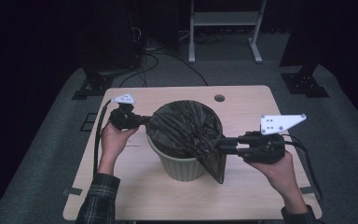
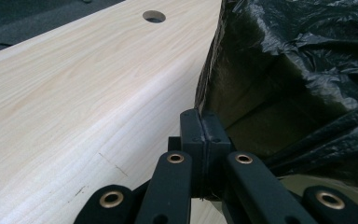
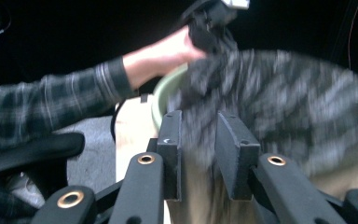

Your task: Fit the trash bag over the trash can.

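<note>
My left gripper (image 1: 142, 120) pinches the black bag (image 1: 186, 128) over the green bin (image 1: 179, 165) mid-table (image 1: 121, 196); my right gripper's (image 1: 226, 145) jaws look parted around film. Uneven pulling could tear it or tip the bin.

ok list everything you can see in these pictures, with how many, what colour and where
bin: one, pale green, centre of the table
bin bag: one, black, lining the bin, one edge hanging down its right side
table: one, light wood, with a round hole near the far edge
frame: one, white, on the floor beyond the table
left tongs: black, shut on the bag's left edge
right tongs: black, at the bag's right edge; grip blurred
hands: two, sleeves plaid
</note>
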Demonstrator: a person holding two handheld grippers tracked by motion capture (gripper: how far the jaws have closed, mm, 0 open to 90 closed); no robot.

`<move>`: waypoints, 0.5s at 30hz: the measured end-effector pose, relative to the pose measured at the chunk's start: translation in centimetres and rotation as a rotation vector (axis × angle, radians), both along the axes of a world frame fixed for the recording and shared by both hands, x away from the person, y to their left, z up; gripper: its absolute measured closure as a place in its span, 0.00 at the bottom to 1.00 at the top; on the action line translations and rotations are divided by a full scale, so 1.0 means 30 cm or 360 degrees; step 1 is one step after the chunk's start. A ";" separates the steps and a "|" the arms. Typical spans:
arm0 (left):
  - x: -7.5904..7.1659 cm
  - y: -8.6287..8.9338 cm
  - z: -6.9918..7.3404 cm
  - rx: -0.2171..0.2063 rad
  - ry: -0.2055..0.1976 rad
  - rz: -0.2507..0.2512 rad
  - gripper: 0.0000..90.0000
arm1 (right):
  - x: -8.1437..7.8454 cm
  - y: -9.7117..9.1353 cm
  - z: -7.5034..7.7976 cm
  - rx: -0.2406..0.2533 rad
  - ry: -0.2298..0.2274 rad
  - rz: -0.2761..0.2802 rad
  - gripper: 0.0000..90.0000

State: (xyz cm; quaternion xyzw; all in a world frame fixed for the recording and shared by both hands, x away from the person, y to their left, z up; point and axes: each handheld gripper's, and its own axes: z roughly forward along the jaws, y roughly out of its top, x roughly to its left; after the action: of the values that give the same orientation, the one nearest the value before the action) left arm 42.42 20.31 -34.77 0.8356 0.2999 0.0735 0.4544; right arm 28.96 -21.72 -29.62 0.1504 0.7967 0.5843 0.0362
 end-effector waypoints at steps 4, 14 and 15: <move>0.000 -0.002 0.001 -0.0002 -0.0002 -0.0008 1.00 | 0.027 0.084 0.060 -0.0014 -0.0024 0.0022 0.77; -0.004 0.001 0.012 0.0001 -0.0007 -0.0013 1.00 | 0.120 0.339 0.080 -0.0195 0.0013 0.0069 0.78; -0.005 0.002 0.012 -0.0001 -0.0008 -0.0014 1.00 | 0.125 0.352 0.077 -0.0219 0.0018 0.0065 0.78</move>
State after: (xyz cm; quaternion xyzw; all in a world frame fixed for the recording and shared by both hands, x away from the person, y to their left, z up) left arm 42.27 20.36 -34.40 0.8366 0.2951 0.0735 0.4557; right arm 32.71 -11.15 -27.30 0.1345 0.8381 0.5278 0.0299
